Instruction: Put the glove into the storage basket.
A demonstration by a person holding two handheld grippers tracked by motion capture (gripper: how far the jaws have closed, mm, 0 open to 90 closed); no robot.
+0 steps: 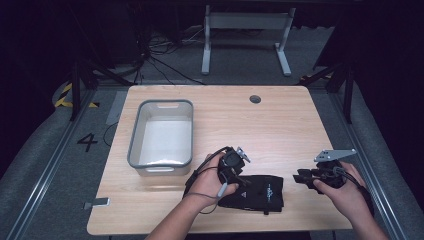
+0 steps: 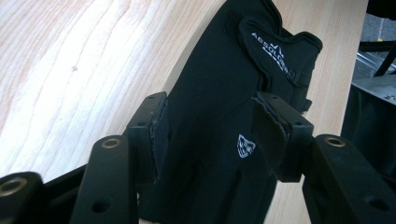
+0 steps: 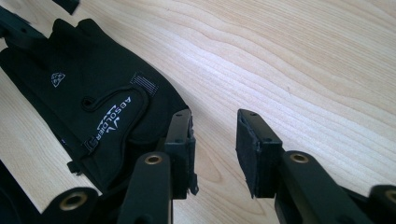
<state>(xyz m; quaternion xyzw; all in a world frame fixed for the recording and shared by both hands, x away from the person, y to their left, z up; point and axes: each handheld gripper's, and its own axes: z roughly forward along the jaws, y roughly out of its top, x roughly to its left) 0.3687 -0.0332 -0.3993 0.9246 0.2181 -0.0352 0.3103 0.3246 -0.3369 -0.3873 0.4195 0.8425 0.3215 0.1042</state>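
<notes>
Left claw (image 2: 208, 135) open, jaws straddling the black glove (image 2: 219, 93) flat on the worktop (image 2: 70, 70), pads off it. Right claw (image 3: 215, 144) open, empty, beside the cuff. Risk: pinching only the top layer, glove slips or drags.

Lab: floor rails (image 1: 47, 165), hazard tape (image 1: 63, 95), cable tangle (image 1: 157, 47).

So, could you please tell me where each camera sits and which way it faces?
High view: above the person's side, looking forward and down at the table; both forearms show.
Left gripper view: on the left hand-held gripper, along open jaws straddling the black glove.
Right gripper view: on the right hand-held gripper, jaws open over bare wood.
All three views share the glove.
</notes>
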